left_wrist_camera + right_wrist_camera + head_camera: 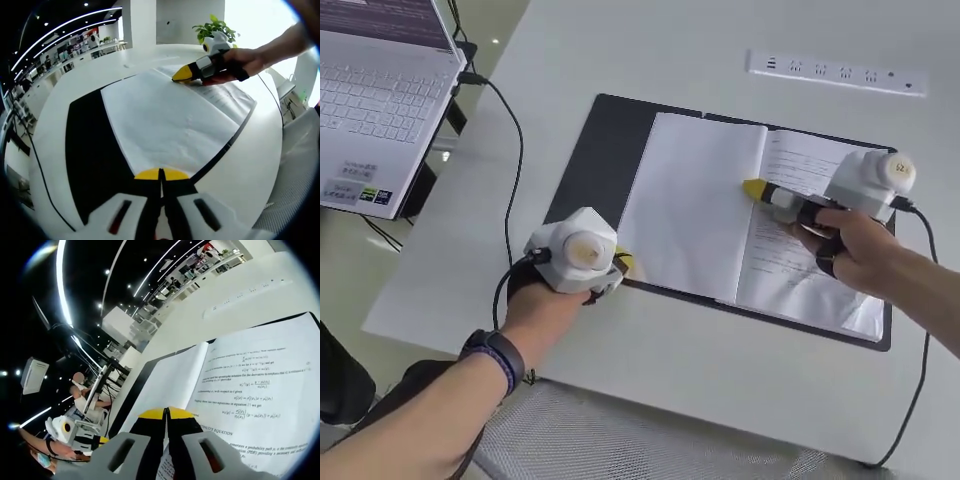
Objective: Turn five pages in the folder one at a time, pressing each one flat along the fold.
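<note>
Now: found folder (582,160) open flat on tabletop (650,60), blank page (690,200) lying left, printed page (800,270) right. Saw right gripper (752,188) pressed together, yellow tips at fold on printed page. Saw left gripper (623,262) likewise closed, tips at blank page's lower left corner. Noted laptop (380,90) far left, power strip (835,72) behind folder.

The head view's edge crops the laptop (380,100); the right hand (855,255) hides some printed page (790,285).

Left gripper (161,174) (jaws together) at page (170,120) edge
</note>
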